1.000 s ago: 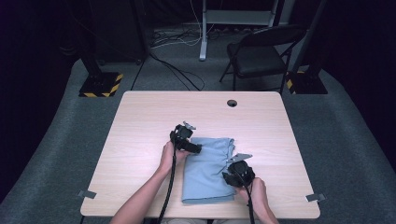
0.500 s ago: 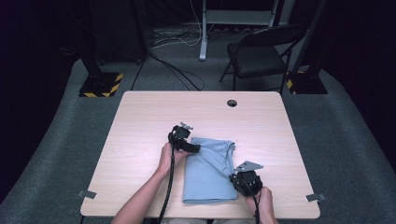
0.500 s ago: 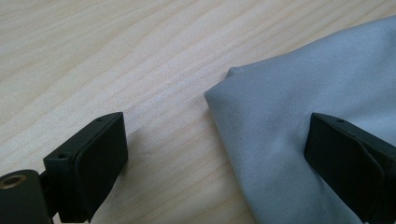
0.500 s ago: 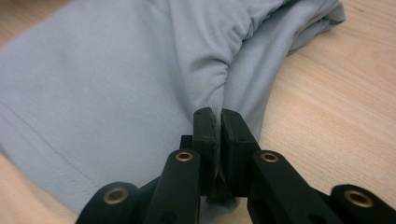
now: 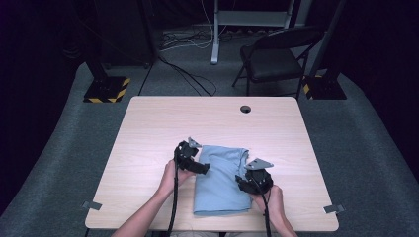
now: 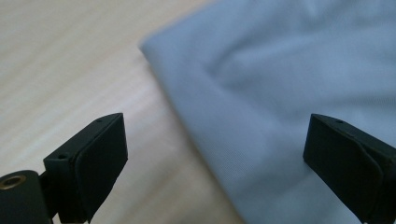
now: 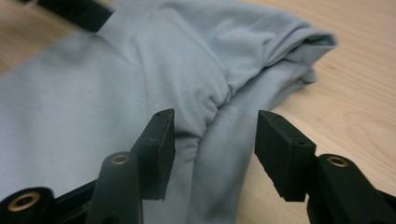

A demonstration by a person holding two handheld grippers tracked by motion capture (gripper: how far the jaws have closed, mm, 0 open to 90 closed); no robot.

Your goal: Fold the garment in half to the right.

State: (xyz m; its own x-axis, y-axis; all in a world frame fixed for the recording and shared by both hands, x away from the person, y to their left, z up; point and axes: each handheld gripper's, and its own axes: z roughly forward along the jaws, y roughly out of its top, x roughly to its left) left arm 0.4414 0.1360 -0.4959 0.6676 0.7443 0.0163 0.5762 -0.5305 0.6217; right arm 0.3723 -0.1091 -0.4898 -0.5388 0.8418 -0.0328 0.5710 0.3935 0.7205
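The light blue shirt [image 5: 221, 180] is left folded on the table [image 5: 148, 128], so the left gripper [image 6: 215, 149] is held wide apart over its edge, while the jaws of the right gripper [image 7: 215, 144], just opened, are released around a fold.

No text, label, brand or number is showing legibly anywhere; nothing readable is appearing on any surface in these views.

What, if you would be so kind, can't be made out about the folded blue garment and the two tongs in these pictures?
- Blue garment: its right edge, in the high view, hidden under the right tongs.
- Its near end: cut off by the bottom edge in the right gripper view.
- Its fabric in the left gripper view: blurred, so seams don't read; left tongs stand open over its edge.
- What kind of garment it is: folded, cannot tell.
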